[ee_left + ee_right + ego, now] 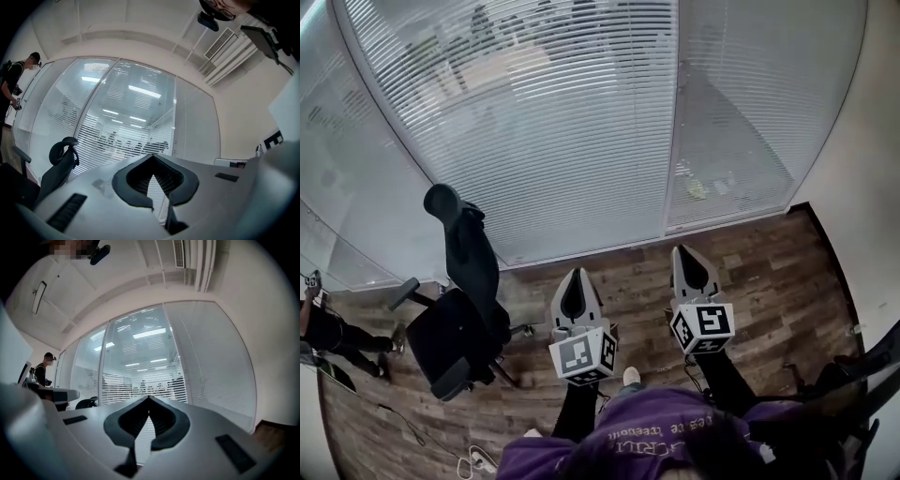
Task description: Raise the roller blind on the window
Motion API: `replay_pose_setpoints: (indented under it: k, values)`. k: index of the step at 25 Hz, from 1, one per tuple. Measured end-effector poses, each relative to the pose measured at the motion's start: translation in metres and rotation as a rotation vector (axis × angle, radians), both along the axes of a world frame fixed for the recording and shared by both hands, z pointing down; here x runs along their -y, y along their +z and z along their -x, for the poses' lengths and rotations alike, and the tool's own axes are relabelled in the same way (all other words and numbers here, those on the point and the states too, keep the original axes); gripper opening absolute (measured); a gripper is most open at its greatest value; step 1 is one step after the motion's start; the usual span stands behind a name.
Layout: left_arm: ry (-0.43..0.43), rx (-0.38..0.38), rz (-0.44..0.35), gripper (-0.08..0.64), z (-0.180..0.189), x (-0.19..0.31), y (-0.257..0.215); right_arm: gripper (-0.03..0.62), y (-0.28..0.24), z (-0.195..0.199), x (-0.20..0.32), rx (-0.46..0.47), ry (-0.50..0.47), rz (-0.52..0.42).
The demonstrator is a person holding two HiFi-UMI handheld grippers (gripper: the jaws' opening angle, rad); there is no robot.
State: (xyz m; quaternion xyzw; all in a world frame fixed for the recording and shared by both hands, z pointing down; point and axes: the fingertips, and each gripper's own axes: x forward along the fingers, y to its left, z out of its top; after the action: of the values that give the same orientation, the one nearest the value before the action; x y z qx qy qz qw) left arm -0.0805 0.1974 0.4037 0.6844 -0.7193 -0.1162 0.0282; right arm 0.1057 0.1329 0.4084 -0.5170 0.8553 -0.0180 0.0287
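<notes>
A slatted blind (534, 112) hangs lowered over the wide glass panel ahead, and a second one (741, 103) covers the narrower panel to its right. A vertical frame post (675, 112) divides them. I cannot make out a pull cord. My left gripper (577, 274) and right gripper (682, 251) are held side by side at waist height, pointing at the foot of the window and well short of it. In the left gripper view the left gripper (152, 157) has its tips together with nothing between them. The right gripper (149, 398) looks the same in its own view.
A black office chair (459, 319) draped with a dark jacket stands at my left, close to the left gripper. A person (323, 337) stands at the far left. A cable and power strip (473, 457) lie on the wooden floor (769, 272). A plain wall (872, 187) closes the right side.
</notes>
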Motion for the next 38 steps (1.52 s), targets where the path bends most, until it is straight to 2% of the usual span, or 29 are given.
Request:
replay_pose_setpoints:
  k: [4, 15, 20, 29, 38]
  values:
    - [0.019, 0.002, -0.002, 0.0, 0.01, 0.022, 0.002, -0.003, -0.005, 0.009, 0.02, 0.006, 0.01, -0.029]
    - [0.034, -0.007, 0.035, 0.0, 0.015, 0.079, 0.016, -0.003, 0.007, 0.016, 0.076, 0.0, 0.014, 0.01]
    - [0.005, -0.013, 0.042, 0.0, 0.027, 0.118, 0.02, -0.003, 0.011, 0.031, 0.12, -0.008, -0.024, 0.001]
    - [-0.037, -0.029, 0.055, 0.0, 0.023, 0.208, 0.016, -0.003, 0.006, 0.036, 0.218, -0.016, -0.075, 0.02]
    - [-0.09, -0.054, 0.034, 0.0, 0.03, 0.258, 0.014, -0.003, -0.003, 0.04, 0.276, -0.031, -0.11, 0.0]
